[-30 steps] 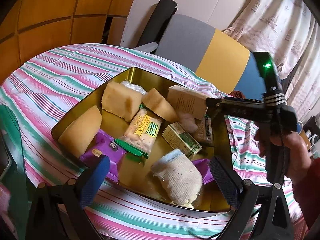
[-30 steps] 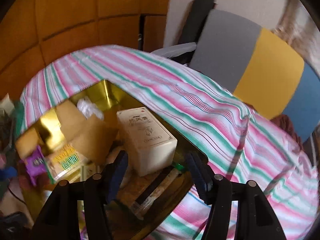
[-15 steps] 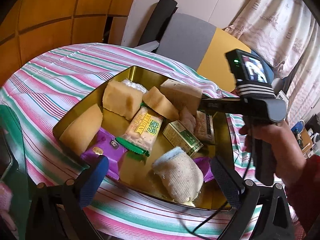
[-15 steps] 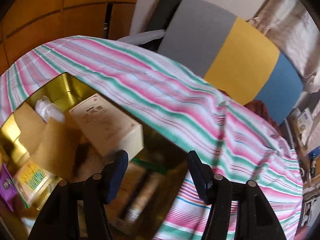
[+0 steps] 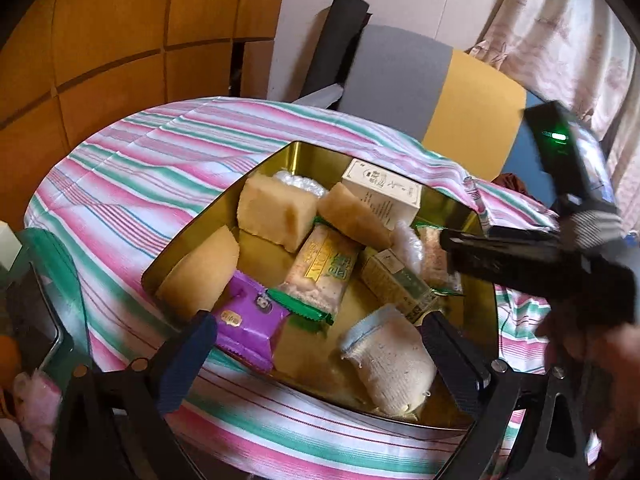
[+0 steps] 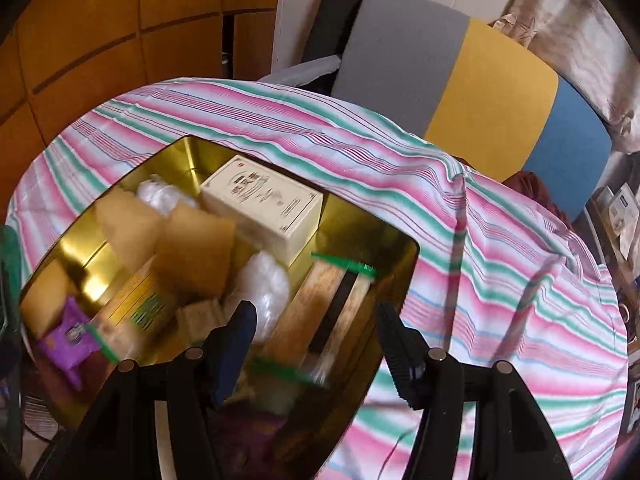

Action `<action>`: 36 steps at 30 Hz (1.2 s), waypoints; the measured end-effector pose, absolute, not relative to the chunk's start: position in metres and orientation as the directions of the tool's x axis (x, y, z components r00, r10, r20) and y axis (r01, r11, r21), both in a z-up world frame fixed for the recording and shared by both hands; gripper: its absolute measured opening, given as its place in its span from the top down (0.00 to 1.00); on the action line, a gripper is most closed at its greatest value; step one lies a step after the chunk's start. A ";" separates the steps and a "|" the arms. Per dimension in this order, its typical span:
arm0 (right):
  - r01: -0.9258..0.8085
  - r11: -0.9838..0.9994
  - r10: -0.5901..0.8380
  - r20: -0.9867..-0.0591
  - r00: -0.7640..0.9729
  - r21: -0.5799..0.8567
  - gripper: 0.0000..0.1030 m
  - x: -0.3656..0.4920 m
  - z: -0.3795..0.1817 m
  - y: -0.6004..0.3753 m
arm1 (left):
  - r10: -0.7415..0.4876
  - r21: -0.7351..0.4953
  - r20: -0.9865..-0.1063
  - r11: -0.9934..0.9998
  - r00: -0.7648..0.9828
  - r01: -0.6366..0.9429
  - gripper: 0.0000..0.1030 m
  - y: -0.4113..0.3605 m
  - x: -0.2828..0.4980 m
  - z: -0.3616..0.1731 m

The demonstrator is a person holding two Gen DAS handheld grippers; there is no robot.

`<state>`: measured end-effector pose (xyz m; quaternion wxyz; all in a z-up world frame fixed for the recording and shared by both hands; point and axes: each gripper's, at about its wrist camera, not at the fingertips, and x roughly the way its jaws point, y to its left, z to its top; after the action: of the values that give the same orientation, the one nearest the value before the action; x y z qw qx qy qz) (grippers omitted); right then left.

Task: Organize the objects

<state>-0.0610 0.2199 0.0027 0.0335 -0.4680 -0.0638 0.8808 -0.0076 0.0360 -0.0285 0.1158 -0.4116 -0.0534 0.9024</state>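
A gold tin tray (image 5: 304, 160) on the striped cloth holds yellow sponge blocks (image 5: 276, 212), a cream box (image 5: 384, 196), a snack packet (image 5: 320, 276), a purple packet (image 5: 248, 320), a green box (image 5: 400, 284) and a white knitted pouch (image 5: 392, 364). My left gripper (image 5: 320, 360) hovers open above the tray's near edge, with nothing between its fingers. My right gripper (image 6: 316, 344) is open over a green-ended snack packet (image 6: 332, 308) at the tray's right end, gripping nothing. The cream box (image 6: 264, 204) lies free in the far corner of the tray (image 6: 188, 156).
The striped tablecloth (image 5: 140, 184) covers a round table. A chair with a grey, yellow and blue back (image 5: 400, 76) stands behind it, against wooden wall panels and a curtain. A person's hand (image 5: 600, 360) holds the right gripper body (image 5: 520, 256).
The right gripper drew back from the cream box and swung towards the tray's right end. The box now lies flat in the far corner. The left gripper stayed put.
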 end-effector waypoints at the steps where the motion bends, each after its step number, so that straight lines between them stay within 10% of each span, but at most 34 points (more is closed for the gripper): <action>1: -0.001 -0.990 0.117 -0.818 -0.564 -0.142 0.40 -0.056 0.004 0.219 | 0.238 -0.180 -0.737 -0.971 -0.632 -0.156 0.00 0.036 -0.007 -0.029; 36: -0.145 -0.989 0.110 -0.748 -0.655 -0.018 0.39 0.031 0.034 0.209 | -0.079 0.129 -0.730 -0.991 -0.679 -0.023 0.00 0.034 -0.006 0.002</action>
<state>0.0314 0.2088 0.0336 0.0702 -0.4095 0.0218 0.9093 -0.0063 0.0337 0.0020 -0.0154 -0.4004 0.0638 0.9140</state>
